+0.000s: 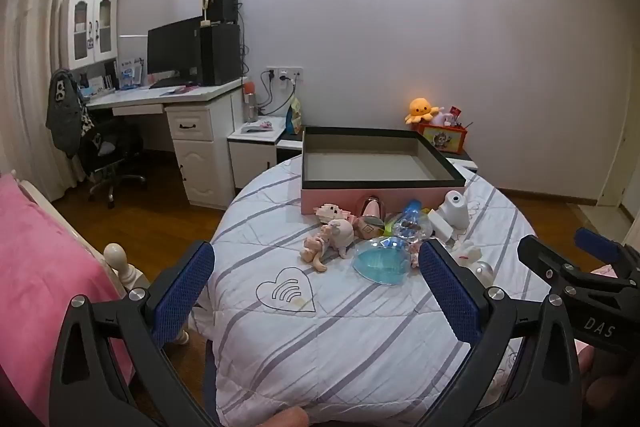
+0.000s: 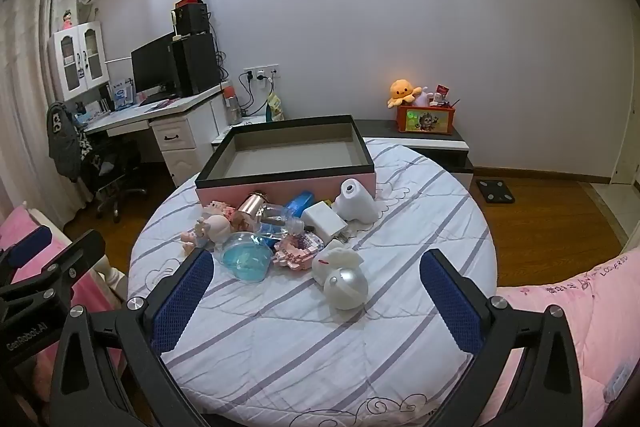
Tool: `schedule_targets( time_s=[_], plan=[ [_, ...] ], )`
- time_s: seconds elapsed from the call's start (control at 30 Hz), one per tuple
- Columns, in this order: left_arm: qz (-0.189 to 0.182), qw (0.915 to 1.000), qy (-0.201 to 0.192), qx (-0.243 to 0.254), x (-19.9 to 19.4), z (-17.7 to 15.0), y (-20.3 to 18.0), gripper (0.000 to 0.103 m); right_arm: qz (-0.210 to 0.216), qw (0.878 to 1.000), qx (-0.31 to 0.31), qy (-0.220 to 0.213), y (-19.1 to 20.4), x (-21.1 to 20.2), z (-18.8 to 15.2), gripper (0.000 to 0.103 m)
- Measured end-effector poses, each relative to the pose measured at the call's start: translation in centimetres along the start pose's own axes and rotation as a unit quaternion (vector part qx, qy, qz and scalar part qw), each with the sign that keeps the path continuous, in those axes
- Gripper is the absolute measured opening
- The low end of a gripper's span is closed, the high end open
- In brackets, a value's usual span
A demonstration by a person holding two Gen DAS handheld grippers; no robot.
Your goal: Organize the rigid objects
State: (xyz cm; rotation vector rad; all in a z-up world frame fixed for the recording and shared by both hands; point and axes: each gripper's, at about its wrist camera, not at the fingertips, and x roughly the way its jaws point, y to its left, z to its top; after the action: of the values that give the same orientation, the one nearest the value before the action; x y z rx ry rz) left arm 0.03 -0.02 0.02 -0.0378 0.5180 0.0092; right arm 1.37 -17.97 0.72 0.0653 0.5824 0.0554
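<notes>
Two claws hover over the round surface [image 2: 360,347], the left claw [image 1: 316,291] and the right claw [image 2: 316,291] both spread wide with nothing between their blue pads. One box [image 2: 288,167], pink-sided with a dark rim, sits open and bare at the far side, and the clutter lies heaped just in front of it, some pieces touching its wall. Risks, as I judge them: the pile is tight, so reaching for one piece could knock its neighbours; the silver ball [image 2: 346,285] looks ready to roll off the quilted cover, which is soft and uneven; the clear bottle [image 2: 280,217] looks slick and could slip from a pinch; the block model [image 2: 298,247] might shed bricks if squeezed hard. Counting now: one doll [image 1: 328,239], one blue heart dish [image 1: 382,265], one white charger [image 2: 324,223], one white cylinder gadget [image 2: 354,203], one white bunny [image 2: 336,261] touching the ball, one rose-gold capped bottle [image 2: 250,209], one blue item [image 2: 300,203] against the box, and at least two pink block models, the second [image 1: 332,213] near the box. Anything buried under the heap I cannot make out.
</notes>
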Motion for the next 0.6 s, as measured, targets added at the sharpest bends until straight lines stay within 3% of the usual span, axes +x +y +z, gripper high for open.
schedule_targets(
  time_s=[0.6],
  plan=[
    [0.004,0.9993,-0.037,-0.008,-1.8,0.8,0.5,0.103,0.006,1.0,-0.003,-0.027,0.6,-1.2,1.4,0.103]
  ],
)
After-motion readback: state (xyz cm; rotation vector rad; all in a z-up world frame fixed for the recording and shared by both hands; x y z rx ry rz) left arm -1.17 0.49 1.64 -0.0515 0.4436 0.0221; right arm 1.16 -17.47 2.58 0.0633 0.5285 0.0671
